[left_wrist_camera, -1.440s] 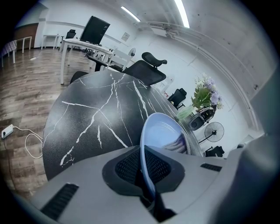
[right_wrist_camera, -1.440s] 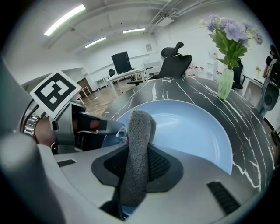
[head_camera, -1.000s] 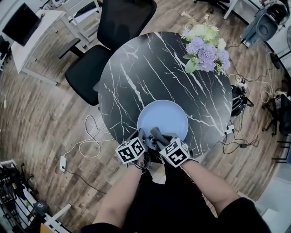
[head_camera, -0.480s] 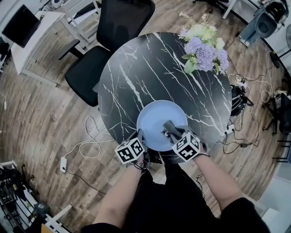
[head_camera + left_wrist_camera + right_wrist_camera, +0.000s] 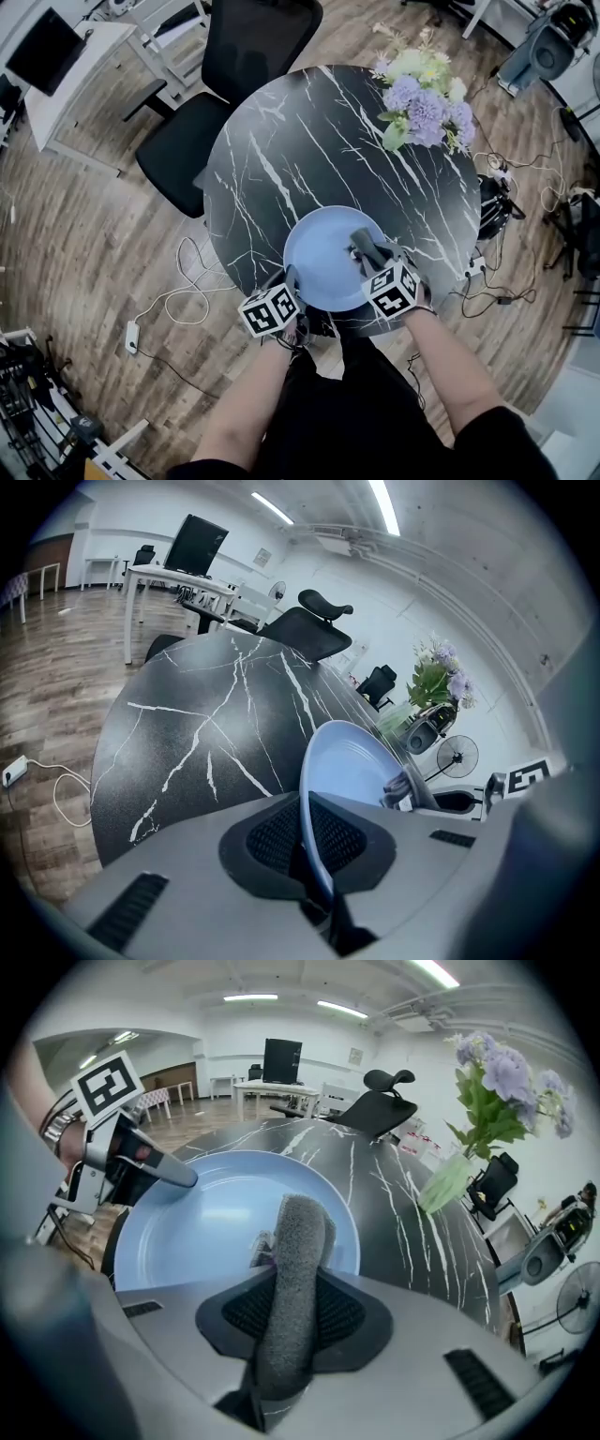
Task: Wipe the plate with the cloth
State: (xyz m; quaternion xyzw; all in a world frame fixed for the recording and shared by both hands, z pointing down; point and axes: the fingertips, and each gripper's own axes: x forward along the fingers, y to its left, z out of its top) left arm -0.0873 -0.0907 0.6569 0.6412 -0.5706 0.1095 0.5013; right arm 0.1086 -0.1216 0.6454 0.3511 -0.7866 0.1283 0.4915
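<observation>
1. The plate (image 5: 323, 246) is light blue and sits at the near edge of the round black table (image 5: 281, 141), directly in front of the person. It is in the same place as a second ago.
2. The cloth (image 5: 363, 244) is a grey roll. A second ago it was at the plate's near-left, beside the left gripper (image 5: 292, 281). It is now over the plate's right side, so I judge one pass across the plate as made, with wiping under way and not finished.
3. The right gripper (image 5: 370, 258) has its jaws clamped on the cloth, whose free end sticks out past the tips.
4. The left gripper's jaws pinch the plate's near-left rim, steadying it. It has not moved.
5. The head view gives the layout only.
   - The left gripper view shows the rim edge-on between the pads.
   - The right gripper view shows the cloth in the pads and a plate face with no visible dirt.
   - Whether the cloth touches the plate I cannot tell.
</observation>
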